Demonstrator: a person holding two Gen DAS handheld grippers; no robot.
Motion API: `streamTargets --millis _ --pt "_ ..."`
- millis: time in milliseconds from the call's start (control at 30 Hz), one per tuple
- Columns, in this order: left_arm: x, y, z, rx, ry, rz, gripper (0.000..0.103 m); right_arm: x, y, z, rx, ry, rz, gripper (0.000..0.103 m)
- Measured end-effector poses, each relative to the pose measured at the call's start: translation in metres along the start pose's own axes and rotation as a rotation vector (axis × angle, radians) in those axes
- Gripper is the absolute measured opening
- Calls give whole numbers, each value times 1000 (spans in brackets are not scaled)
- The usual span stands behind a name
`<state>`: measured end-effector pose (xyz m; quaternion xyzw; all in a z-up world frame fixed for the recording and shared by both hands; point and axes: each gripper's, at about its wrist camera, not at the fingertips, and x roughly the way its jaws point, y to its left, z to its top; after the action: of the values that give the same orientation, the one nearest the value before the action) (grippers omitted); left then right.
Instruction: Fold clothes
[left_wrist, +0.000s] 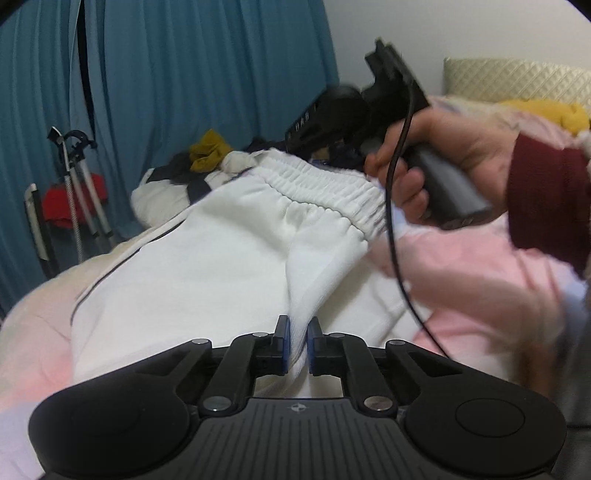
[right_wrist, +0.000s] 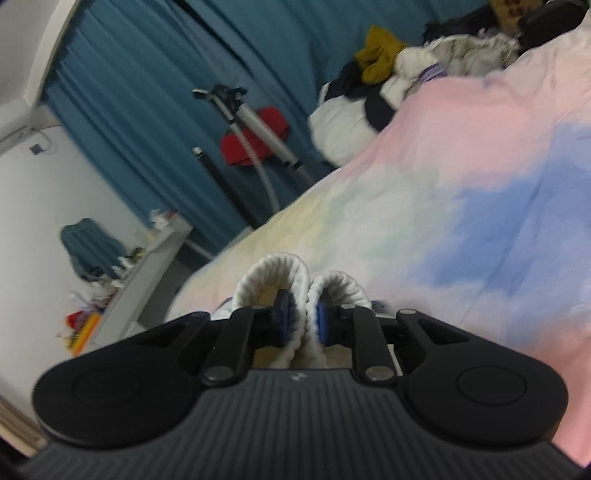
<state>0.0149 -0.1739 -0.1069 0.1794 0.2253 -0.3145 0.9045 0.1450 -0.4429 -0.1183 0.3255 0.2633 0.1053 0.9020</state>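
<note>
Both claws are clamped on the white trousers (left_wrist: 221, 258) above the bed (right_wrist: 461, 166): left claw (left_wrist: 298, 332) pinches a fabric fold, right claw (right_wrist: 302, 314) grips the ribbed waistband (right_wrist: 273, 273).

White pants (left_wrist: 207, 266) w/ dark piping; pink-blue pastel bedspread (right_wrist: 461, 177); teal curtains (left_wrist: 192, 74).

right gripper (right_wrist: 300, 317) | jaws clamp white ribbed waistband (right_wrist: 273, 277) (bunched) | above pastel bedspread (right_wrist: 461, 192)

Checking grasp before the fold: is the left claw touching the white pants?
Touching. In the left wrist view, the left claw has both blue pads pressed on a pinched ridge of the white pants.
</note>
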Motion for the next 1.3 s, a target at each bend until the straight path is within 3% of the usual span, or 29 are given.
streamTargets --millis 133,300,400,467,500,567,633,700,733,933,1033,1233,1300 --pt "13 2 -10 -23 49 -34 10 14 -32 -9 73 76 -60 19" --pt "10 12 -13 -102 61 -69 17 0 -29 -15 102 60 -44 23" --pt "-4 24 -12 -178 50 -89 37 -24 -12 -24 58 29 -93 25" --pt "-17 33 -10 -225 25 -81 61 -46 -3 -31 56 -8 -128 25" --pt "-25 39 -9 -252 8 -77 64 -58 -1 -34 65 -32 -134 27" --pt "-40 54 -8 -318 -21 -73 75 -79 2 -41 91 -65 -133 38" --pt "-51 72 -7 -396 -43 -52 83 -93 6 -50 105 -61 -116 64" --pt "-58 93 -9 -481 -41 -11 84 -101 12 -62 92 -22 -105 80" --pt "-59 105 -12 -532 -27 17 85 -102 14 -67 80 7 -104 83" --pt "-46 156 -41 -800 86 68 88 -77 22 -87 20 204 -155 81" --pt "-39 161 -48 -804 129 103 88 -52 23 -89 -32 274 -231 81" --pt "-22 165 -54 -824 170 120 90 -11 11 -86 -43 309 -222 94" --pt "-21 165 -56 -828 175 122 90 -4 3 -90 19 306 -210 100"
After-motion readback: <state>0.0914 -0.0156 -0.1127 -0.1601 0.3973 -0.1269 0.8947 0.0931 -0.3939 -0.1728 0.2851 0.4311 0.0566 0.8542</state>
